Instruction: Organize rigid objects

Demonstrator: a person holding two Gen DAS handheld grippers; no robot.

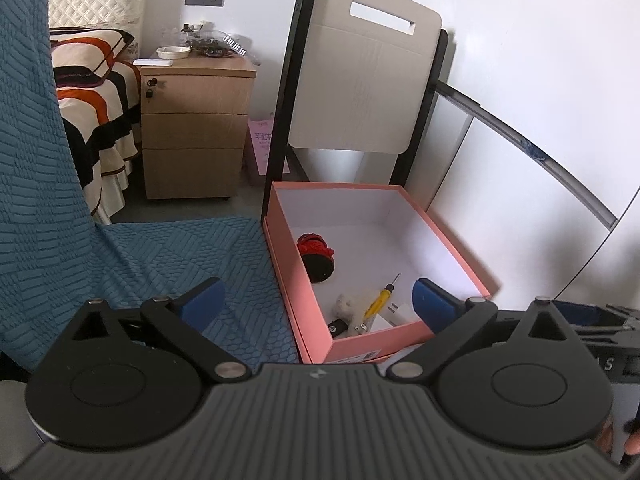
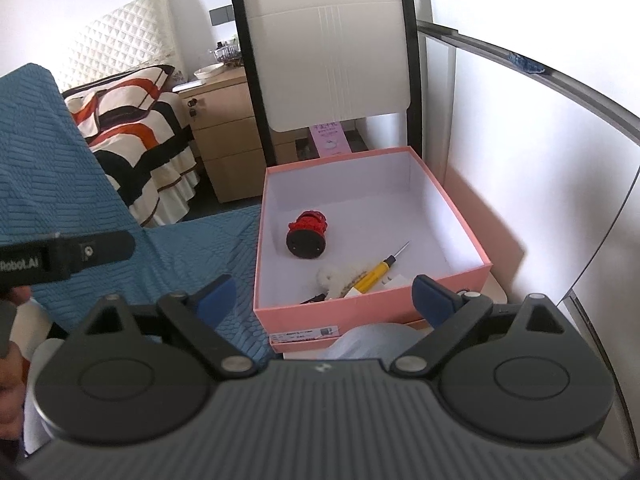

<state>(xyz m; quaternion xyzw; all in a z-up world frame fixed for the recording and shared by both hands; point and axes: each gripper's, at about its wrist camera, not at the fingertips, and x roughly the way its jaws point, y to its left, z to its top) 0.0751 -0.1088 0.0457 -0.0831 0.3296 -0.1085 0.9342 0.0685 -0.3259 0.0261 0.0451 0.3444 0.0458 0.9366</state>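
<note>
Both grippers (image 1: 316, 300) (image 2: 322, 294) angled down, fingers (image 1: 204, 300) wide

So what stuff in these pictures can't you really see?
- White block by the yellow screwdriver: in both wrist views, the pink box wall cuts it off.
- Small black thing: half hidden in the right wrist view, too small in the left.
- Clutter on the wooden cabinet: too small in both views.
- Box label: print too small.

Box (image 2: 372, 312) on chair seat — screwdriver (image 2: 378, 272), round toy (image 2: 306, 236) inside; sofa (image 2: 80, 168) left.
</note>
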